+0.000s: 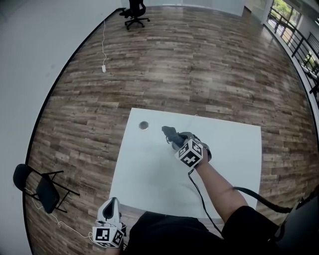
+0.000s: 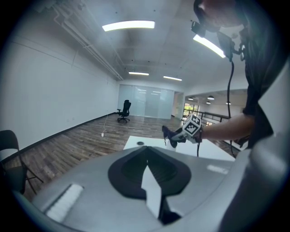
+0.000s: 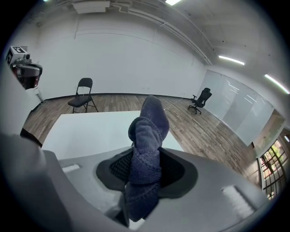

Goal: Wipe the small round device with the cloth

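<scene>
The small round device [image 1: 144, 125] lies flat near the far left corner of the white table [image 1: 149, 184]; the left gripper view catches it as a dark disc [image 2: 140, 143]. My right gripper [image 1: 175, 138] hovers just right of the device, shut on a bunched dark blue cloth [image 1: 169, 132]. That cloth [image 3: 146, 145] sticks up out of the jaws in the right gripper view and hides the device there. My left gripper [image 1: 110, 208] is held off the table's near left corner. Its jaws look closed together with nothing between them [image 2: 152, 181].
A black folding chair [image 1: 42, 189] stands on the wooden floor left of the table. An office chair [image 1: 134, 12] is far off by the back wall. A black cable [image 1: 199, 194] trails from the right gripper across the table's near part. Railings run along the right side.
</scene>
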Action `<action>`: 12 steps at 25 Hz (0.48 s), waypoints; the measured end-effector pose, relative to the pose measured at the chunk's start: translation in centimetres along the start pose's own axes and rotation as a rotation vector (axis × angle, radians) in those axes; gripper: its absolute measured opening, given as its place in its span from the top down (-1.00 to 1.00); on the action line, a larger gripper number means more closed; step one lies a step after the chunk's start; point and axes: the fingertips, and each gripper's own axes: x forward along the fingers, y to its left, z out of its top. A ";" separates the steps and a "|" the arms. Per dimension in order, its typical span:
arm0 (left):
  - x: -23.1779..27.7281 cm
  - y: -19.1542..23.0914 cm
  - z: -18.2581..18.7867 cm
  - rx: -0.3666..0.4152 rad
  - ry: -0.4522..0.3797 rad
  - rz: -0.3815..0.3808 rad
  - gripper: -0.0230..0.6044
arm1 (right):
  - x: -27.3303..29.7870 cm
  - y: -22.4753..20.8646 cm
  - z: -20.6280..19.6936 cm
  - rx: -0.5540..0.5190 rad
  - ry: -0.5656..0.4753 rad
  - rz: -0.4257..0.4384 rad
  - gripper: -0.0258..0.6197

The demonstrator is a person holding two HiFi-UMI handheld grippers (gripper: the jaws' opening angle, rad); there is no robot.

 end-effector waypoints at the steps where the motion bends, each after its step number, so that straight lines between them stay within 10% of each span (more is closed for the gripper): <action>1: -0.1 0.1 0.0 0.002 0.000 0.003 0.91 | 0.2 0.3 0.2 -0.012 0.002 0.004 0.50; 12: -0.7 0.2 0.1 -0.009 -0.008 0.013 0.91 | 0.9 3.0 -0.6 -0.267 0.116 -0.011 0.49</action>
